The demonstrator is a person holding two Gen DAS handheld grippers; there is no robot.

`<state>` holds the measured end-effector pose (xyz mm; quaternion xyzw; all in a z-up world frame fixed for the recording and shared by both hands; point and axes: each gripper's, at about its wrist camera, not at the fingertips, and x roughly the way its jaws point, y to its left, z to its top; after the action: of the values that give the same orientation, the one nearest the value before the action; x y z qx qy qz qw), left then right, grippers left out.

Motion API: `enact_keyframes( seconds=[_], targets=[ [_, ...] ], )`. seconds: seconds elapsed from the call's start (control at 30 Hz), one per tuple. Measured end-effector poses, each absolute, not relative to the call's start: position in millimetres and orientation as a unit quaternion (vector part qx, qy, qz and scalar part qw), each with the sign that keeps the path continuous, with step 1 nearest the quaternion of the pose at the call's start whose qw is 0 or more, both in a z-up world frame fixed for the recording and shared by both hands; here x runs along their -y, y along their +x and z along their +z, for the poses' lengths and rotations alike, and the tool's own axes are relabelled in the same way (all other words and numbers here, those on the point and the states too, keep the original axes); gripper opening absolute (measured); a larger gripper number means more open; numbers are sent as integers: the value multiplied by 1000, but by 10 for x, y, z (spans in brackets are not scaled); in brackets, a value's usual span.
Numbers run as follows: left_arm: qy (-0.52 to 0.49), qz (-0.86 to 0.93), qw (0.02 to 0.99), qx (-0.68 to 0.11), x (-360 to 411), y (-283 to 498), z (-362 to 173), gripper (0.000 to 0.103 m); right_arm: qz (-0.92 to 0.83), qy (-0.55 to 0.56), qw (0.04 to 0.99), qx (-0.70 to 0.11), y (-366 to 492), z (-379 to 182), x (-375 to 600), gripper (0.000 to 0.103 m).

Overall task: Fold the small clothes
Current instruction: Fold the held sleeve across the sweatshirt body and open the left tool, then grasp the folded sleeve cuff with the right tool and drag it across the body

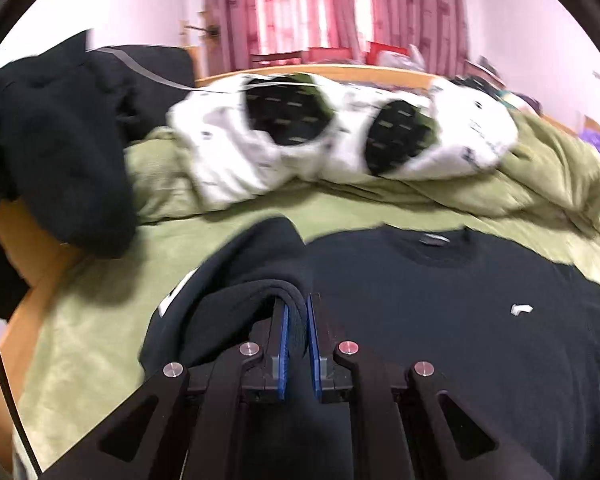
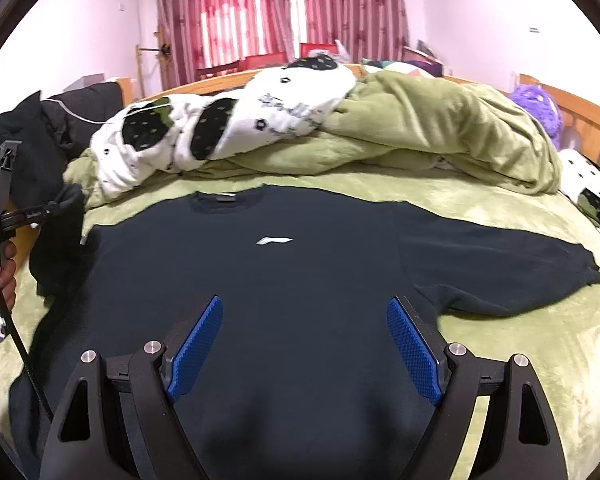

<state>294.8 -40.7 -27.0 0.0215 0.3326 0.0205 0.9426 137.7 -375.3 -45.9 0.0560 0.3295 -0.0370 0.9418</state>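
A black long-sleeved top (image 2: 300, 272) with a small white logo (image 2: 274, 240) lies flat, front up, on the green bed cover (image 2: 520, 340). My left gripper (image 1: 298, 308) is shut on the cuff of its left sleeve (image 1: 268, 292) and holds it lifted over the body of the top (image 1: 440, 300). It also shows at the left edge of the right wrist view (image 2: 66, 200). My right gripper (image 2: 304, 316) is open and empty above the lower part of the top. The right sleeve (image 2: 520, 264) lies spread out to the right.
A white quilt with black patches (image 2: 228, 128) and a bunched green blanket (image 2: 440, 128) lie behind the top. Dark clothes (image 1: 52, 140) are piled at the left by the wooden bed frame (image 1: 40, 280). A purple fluffy thing (image 2: 536, 104) sits by the right rail.
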Motion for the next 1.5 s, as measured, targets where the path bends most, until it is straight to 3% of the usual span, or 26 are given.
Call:
enact_keyframes(
  seconds=[0.23,0.47,0.57,0.63,0.7,0.83,0.97,1.03,1.2,1.33,1.5],
  targets=[
    [54,-3,925,-376,1077,2955,-832,9,-63,81,932,-349,1331,-542,4097,83],
    [52,-17,904,-423,1090,2864,-1110,15,-60,104,929,-351,1301,-473,4127,83],
    [25,-27,908,-418,930,2737,-1003,35,-51,93,932,-347,1324,-436,3984,83],
    [6,-21,915,-404,743,2605,-877,65,-44,87,934,-344,1357,-420,3865,83],
    [-13,-16,924,-382,498,2455,-741,75,-34,81,935,-343,1385,-401,3718,83],
    [-9,22,930,-368,37,2252,-594,75,-10,66,939,-338,1400,-373,3394,79],
    [-20,59,927,-370,-530,2145,-560,75,37,64,929,-362,1485,-387,2958,46],
    [-31,72,925,-373,-835,2114,-560,75,59,54,925,-371,1551,-378,2722,40],
    [-26,104,920,-377,-1411,2140,-565,75,93,10,927,-364,1710,-300,2025,40],
    [-11,118,918,-379,-1784,2267,-601,75,126,-9,924,-360,1933,-343,1468,56],
    [-12,122,915,-385,-2091,2499,-779,75,169,-30,912,-372,2231,-592,789,60]
  ],
)
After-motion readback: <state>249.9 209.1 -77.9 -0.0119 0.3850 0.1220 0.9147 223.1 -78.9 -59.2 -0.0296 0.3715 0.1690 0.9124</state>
